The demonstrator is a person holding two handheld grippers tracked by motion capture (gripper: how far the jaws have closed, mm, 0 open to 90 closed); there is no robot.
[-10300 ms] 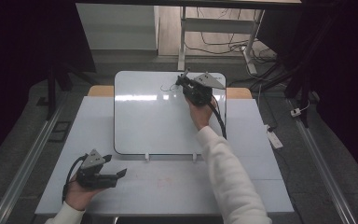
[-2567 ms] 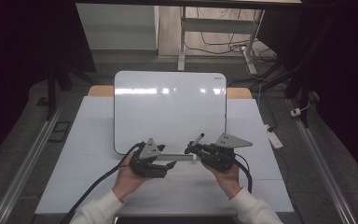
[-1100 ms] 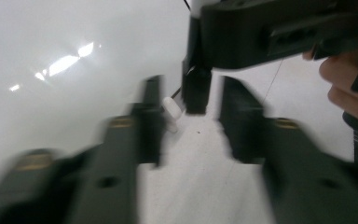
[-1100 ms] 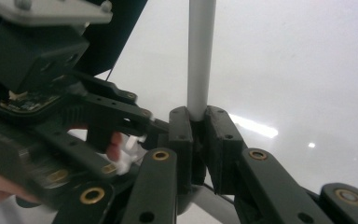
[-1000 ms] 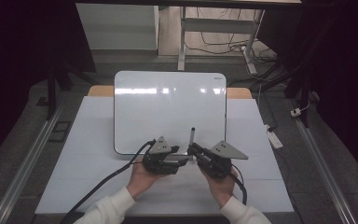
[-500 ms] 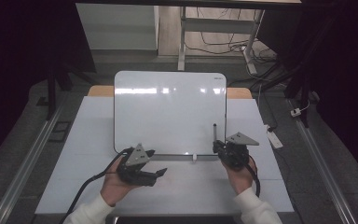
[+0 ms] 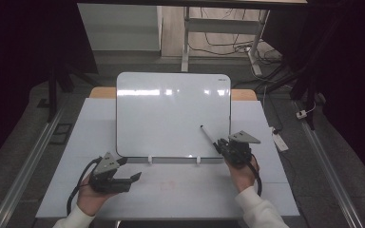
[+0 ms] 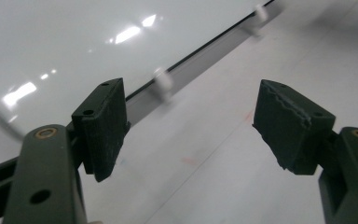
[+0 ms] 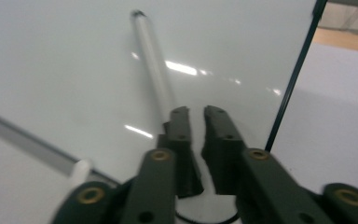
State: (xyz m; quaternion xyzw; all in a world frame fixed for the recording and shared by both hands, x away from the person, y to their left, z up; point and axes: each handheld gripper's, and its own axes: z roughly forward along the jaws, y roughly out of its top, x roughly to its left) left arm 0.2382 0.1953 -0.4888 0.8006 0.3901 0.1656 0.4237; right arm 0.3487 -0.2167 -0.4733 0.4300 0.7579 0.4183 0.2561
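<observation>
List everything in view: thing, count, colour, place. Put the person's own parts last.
whiteboard: one, white with dark edge, lying mid-table.
marker: one, white with dark tip, over the whiteboard's lower right part, held at its near end.
table: one, pale grey, under everything.
board clips: two, white, on the whiteboard's near edge.
floor cables: several, dark, beyond the table.
left gripper: one, black, near-left of table, jaws open, nothing between them.
right gripper: one, black, at the whiteboard's lower right corner, shut on the marker.
sleeves: two, white, bottom edge.
</observation>
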